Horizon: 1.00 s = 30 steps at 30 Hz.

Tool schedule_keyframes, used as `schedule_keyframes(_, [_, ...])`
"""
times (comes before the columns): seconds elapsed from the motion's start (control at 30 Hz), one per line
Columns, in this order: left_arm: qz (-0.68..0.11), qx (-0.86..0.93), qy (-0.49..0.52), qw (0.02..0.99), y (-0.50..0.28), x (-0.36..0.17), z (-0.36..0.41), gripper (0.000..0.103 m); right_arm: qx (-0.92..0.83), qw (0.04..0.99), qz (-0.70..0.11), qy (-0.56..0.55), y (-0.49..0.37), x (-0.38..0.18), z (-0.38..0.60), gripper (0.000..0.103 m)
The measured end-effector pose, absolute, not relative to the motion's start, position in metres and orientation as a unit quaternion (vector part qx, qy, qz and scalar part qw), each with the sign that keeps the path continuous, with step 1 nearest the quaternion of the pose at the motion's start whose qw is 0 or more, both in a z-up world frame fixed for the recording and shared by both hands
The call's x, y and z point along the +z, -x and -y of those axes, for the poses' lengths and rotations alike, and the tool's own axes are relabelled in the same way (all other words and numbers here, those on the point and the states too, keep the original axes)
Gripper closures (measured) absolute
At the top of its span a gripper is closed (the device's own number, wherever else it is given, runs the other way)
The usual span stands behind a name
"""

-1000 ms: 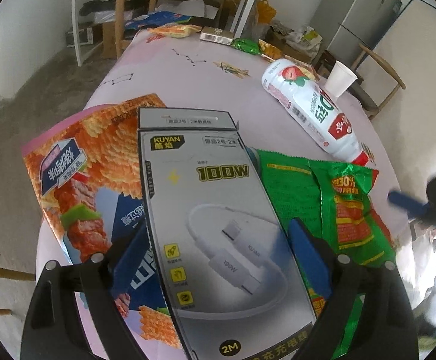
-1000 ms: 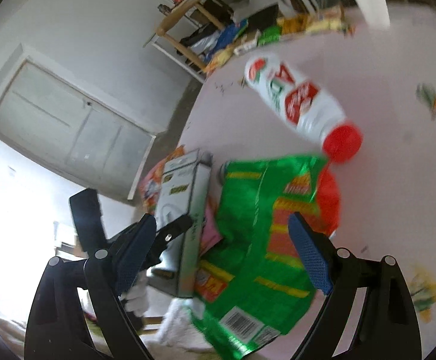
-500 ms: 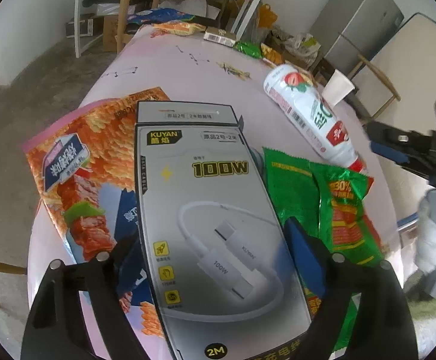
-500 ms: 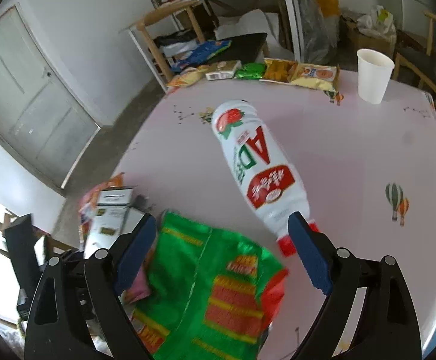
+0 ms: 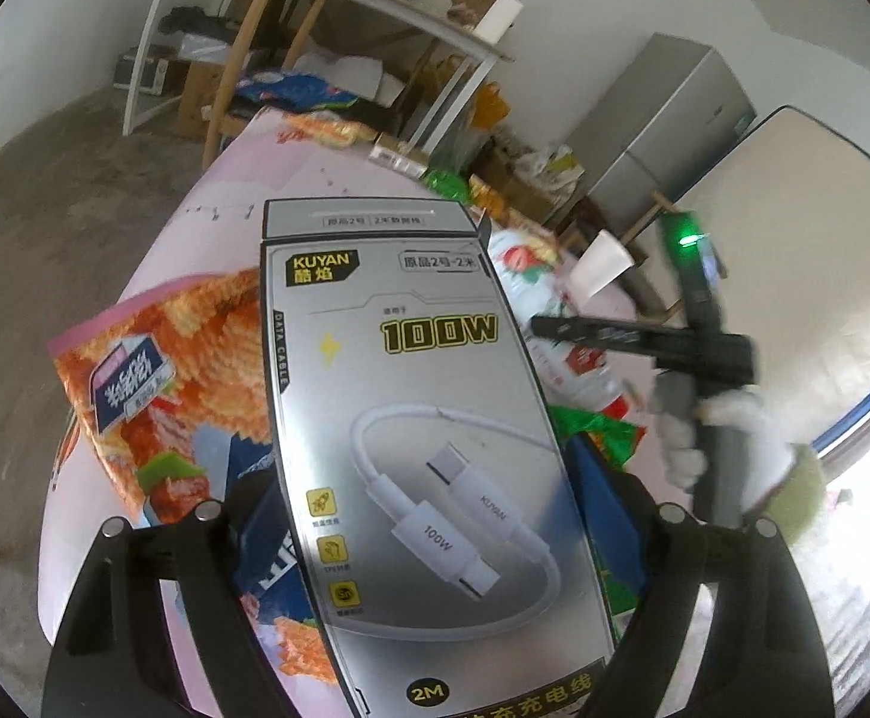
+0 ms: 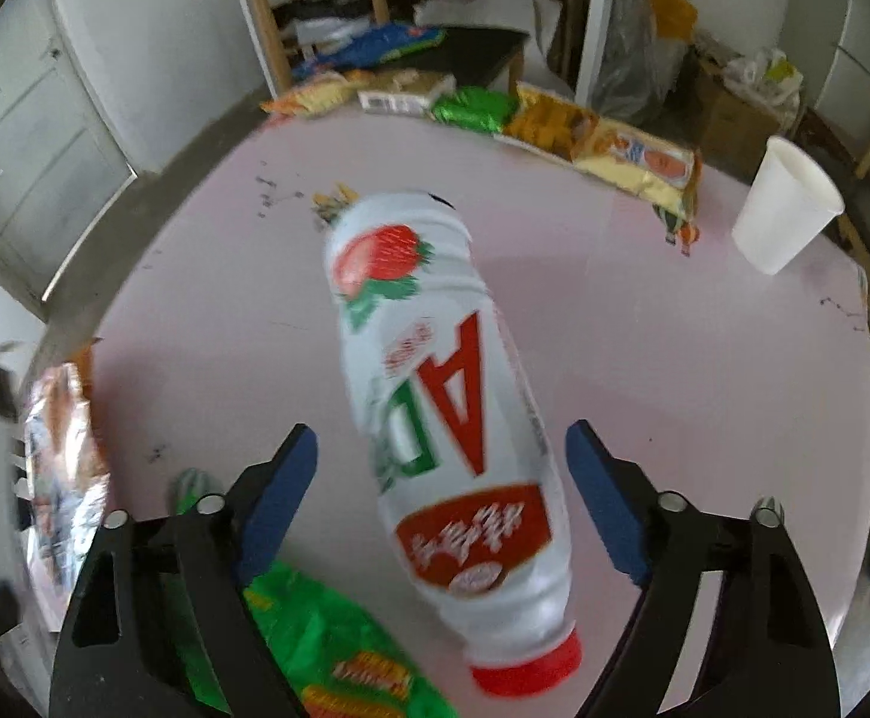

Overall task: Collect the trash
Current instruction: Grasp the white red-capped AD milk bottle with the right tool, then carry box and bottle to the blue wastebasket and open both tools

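Observation:
My left gripper (image 5: 417,490) is shut on a grey cable box (image 5: 417,419) marked 100W and holds it above the pink table (image 5: 219,197). An orange snack bag (image 5: 160,371) lies under it on the left. My right gripper (image 6: 441,502) is open, its blue pads on either side of a white drink bottle (image 6: 441,419) with a red cap that lies on the table. A green snack wrapper (image 6: 315,646) lies beside the bottle at lower left. The right gripper and its gloved hand also show in the left wrist view (image 5: 698,359).
A white paper cup (image 6: 785,209) stands at the table's far right. Several snack packets (image 6: 554,113) and a small box (image 6: 399,97) lie along the far edge. Chairs, a shelf table and a grey cabinet (image 5: 656,131) stand beyond.
My left gripper has lifted the cable box higher off the table. My right gripper has swung over and closed in on the bottle, which now lies between its open fingers.

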<state>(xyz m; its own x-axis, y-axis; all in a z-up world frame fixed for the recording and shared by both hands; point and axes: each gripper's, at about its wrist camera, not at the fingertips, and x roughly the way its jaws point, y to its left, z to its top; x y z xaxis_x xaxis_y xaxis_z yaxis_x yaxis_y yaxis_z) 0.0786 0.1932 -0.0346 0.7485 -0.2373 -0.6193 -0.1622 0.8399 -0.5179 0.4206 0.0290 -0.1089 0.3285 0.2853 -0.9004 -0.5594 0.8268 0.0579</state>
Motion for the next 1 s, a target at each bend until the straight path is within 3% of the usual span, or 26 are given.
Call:
schedule_keyframes(0.1, [-0.345,-0.022,0.282,0.895,-0.077,-0.031,-0.193,0.02,0.268,0.797,-0.527,0.125,-0.425,-0.115,-0.027,0.036])
schedule_keyframes(0.37, [-0.329,-0.021,0.289,0.899,-0.068,-0.024,-0.195,0.02,0.245,0.827,-0.495,0.106,-0.417,-0.106,0.003,0.038])
schedule_keyframes(0.63, [-0.3,-0.029,0.28,0.911,-0.058,-0.002,-0.191,0.02,0.21,0.876,-0.431,0.04,-0.398,-0.054,0.067,0.039])
schedule_keyframes(1.0, [-0.25,-0.058,0.254,0.933,-0.027,0.048,-0.161,0.02,0.197,0.921,-0.333,-0.054,-0.309,0.037,0.176,0.04])
